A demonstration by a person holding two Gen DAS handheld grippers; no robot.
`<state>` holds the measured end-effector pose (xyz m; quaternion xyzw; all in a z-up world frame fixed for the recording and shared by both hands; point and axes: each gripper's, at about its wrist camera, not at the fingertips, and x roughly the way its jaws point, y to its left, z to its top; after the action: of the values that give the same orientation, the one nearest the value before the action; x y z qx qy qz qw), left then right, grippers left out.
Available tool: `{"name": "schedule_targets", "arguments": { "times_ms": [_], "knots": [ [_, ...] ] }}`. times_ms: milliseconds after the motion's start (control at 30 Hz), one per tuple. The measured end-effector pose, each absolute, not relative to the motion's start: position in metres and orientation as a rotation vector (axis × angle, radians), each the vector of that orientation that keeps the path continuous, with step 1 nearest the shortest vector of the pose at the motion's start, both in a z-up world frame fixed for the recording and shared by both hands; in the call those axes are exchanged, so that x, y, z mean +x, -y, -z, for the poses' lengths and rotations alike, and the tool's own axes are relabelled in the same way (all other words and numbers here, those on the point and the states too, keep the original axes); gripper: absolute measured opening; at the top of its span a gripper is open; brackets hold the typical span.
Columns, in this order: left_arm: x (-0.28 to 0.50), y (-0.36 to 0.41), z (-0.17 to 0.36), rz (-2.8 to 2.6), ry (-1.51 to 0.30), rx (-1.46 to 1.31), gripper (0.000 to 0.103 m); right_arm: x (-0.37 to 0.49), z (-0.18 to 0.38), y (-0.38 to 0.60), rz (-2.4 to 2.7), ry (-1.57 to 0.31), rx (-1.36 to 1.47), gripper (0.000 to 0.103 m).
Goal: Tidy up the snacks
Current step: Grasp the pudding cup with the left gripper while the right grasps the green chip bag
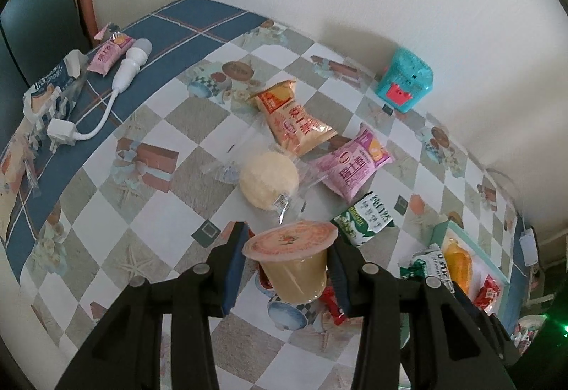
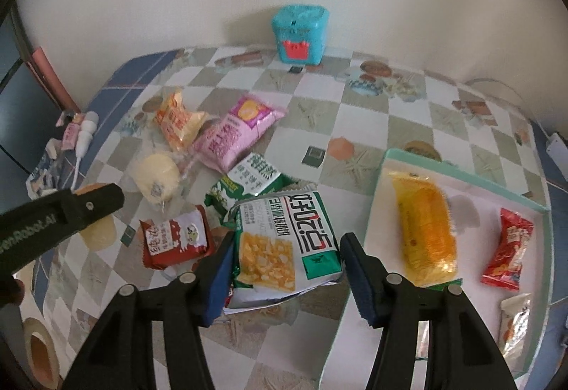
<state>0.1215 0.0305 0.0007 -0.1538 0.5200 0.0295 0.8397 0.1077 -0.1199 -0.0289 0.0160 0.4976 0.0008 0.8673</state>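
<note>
Left wrist view: jelly cup [image 1: 296, 258] is clamped by left gripper [image 1: 287, 265] | right gripper [image 2: 287, 269] grips cracker pack [image 2: 284, 244] | next: both carried to tray [image 2: 461, 177].

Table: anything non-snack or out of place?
Yes. A white plug adapter with cable lies on the blue border of the table among wrappers, and a torn blue wrapper lies beside it.

Jelly cup [image 1: 294, 258] sits between left fingers [image 1: 236, 262]. Round bun [image 1: 268, 177] lies beyond them on desk [image 1: 106, 212]. Cracker pack [image 2: 284, 240] sits between right fingers [image 2: 216, 280], tray [image 2: 461, 173] to their right, toy box [image 2: 301, 34] far beyond.
</note>
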Motion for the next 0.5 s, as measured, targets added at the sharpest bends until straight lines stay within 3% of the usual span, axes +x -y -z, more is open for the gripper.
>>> {"name": "schedule_targets", "arguments": {
  "times_ms": [500],
  "knots": [
    [0.103,0.002,-0.046,0.02,-1.001,-0.269,0.044,0.067,-0.037,0.151,0.114,-0.878,0.067,0.061]
  ]
}}
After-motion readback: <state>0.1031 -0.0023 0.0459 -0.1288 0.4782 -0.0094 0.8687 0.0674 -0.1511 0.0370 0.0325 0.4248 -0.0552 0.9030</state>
